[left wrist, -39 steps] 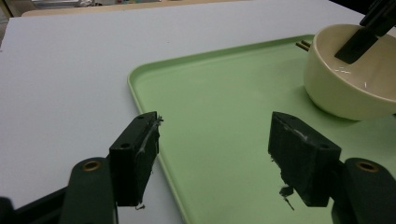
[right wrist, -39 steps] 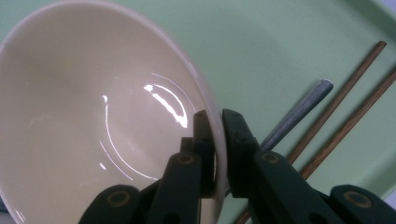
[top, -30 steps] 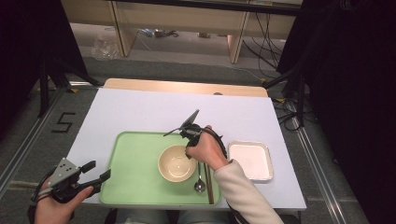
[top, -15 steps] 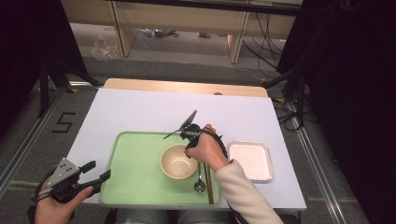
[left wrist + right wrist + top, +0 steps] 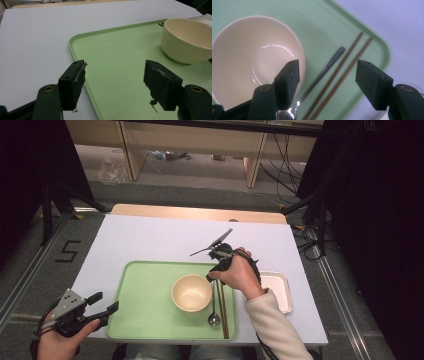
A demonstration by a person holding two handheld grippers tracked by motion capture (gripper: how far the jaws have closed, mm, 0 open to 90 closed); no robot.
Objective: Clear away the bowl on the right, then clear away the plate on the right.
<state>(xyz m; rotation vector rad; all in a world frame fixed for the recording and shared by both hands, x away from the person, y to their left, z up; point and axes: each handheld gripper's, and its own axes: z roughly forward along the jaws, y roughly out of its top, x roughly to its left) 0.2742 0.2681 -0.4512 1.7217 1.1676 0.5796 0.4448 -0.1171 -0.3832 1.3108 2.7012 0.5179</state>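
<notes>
A cream bowl (image 5: 191,292) stands empty on a green tray (image 5: 145,295). Right of the bowl a metal spoon (image 5: 214,312) and a pair of brown chopsticks (image 5: 223,315) lie side by side on the tray. My right gripper (image 5: 216,276) hovers above their far ends, pointing down. Its jaws have just been opening, and nothing is between them. In the right gripper view the spoon (image 5: 322,72) and chopsticks (image 5: 347,67) lie below the gap in my right gripper (image 5: 327,67). My left gripper (image 5: 106,301) is open and empty at the tray's near left corner.
A white square dish (image 5: 277,287) sits on the white table just right of the tray, beside my right hand. From the left gripper view the bowl (image 5: 187,40) is at the far right over bare tray (image 5: 120,50).
My right hand has lifted and drawn back toward the tray's far edge, its jaws now apart. The chopsticks lie on the tray beside the spoon. My left hand has stayed still.
</notes>
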